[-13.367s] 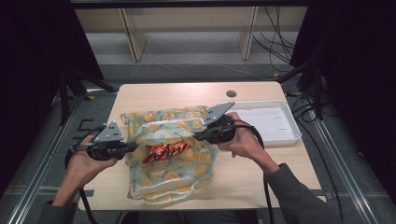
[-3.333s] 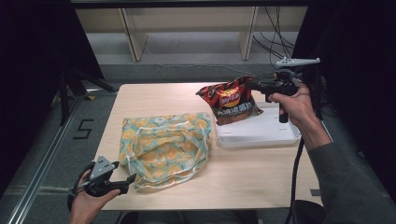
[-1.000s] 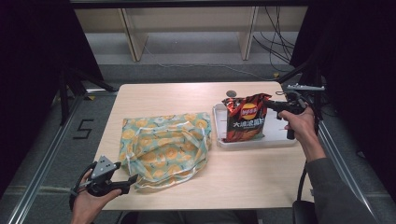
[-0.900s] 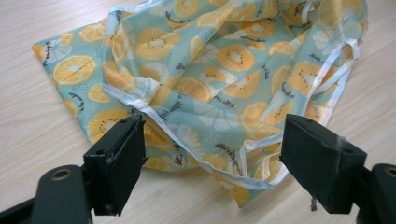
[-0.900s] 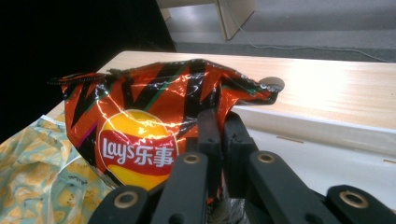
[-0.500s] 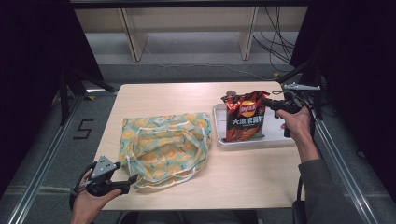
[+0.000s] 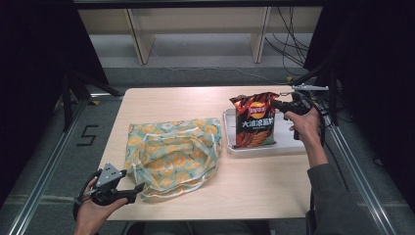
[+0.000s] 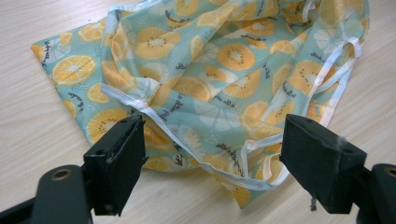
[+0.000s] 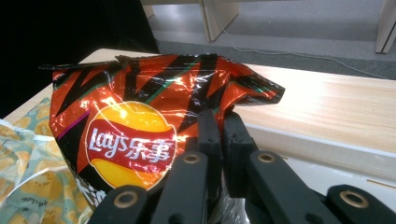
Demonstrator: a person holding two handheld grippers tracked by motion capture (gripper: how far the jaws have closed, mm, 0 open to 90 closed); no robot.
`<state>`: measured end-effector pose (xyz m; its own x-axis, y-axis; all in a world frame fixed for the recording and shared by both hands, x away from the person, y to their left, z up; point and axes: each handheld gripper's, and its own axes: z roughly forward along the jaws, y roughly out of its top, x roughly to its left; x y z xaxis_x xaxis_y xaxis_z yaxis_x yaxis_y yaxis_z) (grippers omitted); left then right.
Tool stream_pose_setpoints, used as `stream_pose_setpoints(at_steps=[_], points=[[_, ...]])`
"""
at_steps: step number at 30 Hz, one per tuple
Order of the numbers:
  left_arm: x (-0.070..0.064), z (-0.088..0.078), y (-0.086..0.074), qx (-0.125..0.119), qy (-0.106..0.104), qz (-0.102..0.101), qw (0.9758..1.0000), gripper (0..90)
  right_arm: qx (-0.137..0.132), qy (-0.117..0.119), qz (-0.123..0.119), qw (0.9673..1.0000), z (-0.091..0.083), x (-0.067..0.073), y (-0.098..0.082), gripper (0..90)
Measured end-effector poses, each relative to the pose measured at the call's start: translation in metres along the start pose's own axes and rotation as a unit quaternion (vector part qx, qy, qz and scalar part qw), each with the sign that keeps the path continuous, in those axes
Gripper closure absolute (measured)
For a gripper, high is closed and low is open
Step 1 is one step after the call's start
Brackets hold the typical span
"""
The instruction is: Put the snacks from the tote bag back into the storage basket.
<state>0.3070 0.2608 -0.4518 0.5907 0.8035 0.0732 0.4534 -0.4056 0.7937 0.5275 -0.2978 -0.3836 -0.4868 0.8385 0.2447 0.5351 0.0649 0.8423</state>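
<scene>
My right claw [image 7: 278,104] is pinched tight on the upper right edge of the chips [image 7: 254,120], jaws pressed nearly together w/ the foil between them; the right gripper view shows the pads biting the crinkled top corner. Bag stands upright in the white tray [image 7: 288,146] at the desk's [image 7: 195,100] right side, bottom resting on the tray floor. My left claw [image 7: 128,188] sits low at the front left corner of the desk, jaws spread wide, holding nothing; in the left gripper view the fruit-print tote [image 8: 224,74] lies flat just past the pads, not touched. Tote is mid-desk, left of the tray, just beside it.
</scene>
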Motion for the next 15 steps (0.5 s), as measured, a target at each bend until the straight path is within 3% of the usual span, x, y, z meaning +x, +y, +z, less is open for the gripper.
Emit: stream_pose_setpoints(at_steps=[4, 5, 9, 10, 13, 15], points=[[0.000, 0.000, 0.000, 0.001, -0.001, -0.004, 1.0000, 21.6, 0.001, -0.004, 0.004, 1.0000, 0.004, -0.001, 0.000, 86.6], [0.000, 0.000, 0.000, 0.005, 0.002, 0.005, 1.0000, 21.6, 0.006, -0.008, -0.006, 0.9999, 0.005, -0.003, -0.001, 86.1], [0.001, 0.001, 0.000, 0.005, -0.002, 0.008, 1.0000, 21.6, 0.009, -0.014, -0.004, 0.9999, 0.006, -0.002, -0.001, 85.7], [0.001, 0.001, 0.000, 0.004, -0.004, 0.010, 0.9999, 21.6, 0.009, -0.013, 0.008, 0.9998, 0.007, 0.000, -0.001, 85.0], [0.001, 0.001, 0.001, 0.003, -0.001, 0.008, 1.0000, 21.6, 0.011, -0.019, 0.009, 0.9997, 0.008, 0.001, -0.002, 84.6], [0.001, 0.001, 0.001, 0.003, -0.002, 0.009, 1.0000, 21.6, 0.009, -0.019, -0.008, 0.9997, 0.012, -0.002, -0.003, 83.1]])
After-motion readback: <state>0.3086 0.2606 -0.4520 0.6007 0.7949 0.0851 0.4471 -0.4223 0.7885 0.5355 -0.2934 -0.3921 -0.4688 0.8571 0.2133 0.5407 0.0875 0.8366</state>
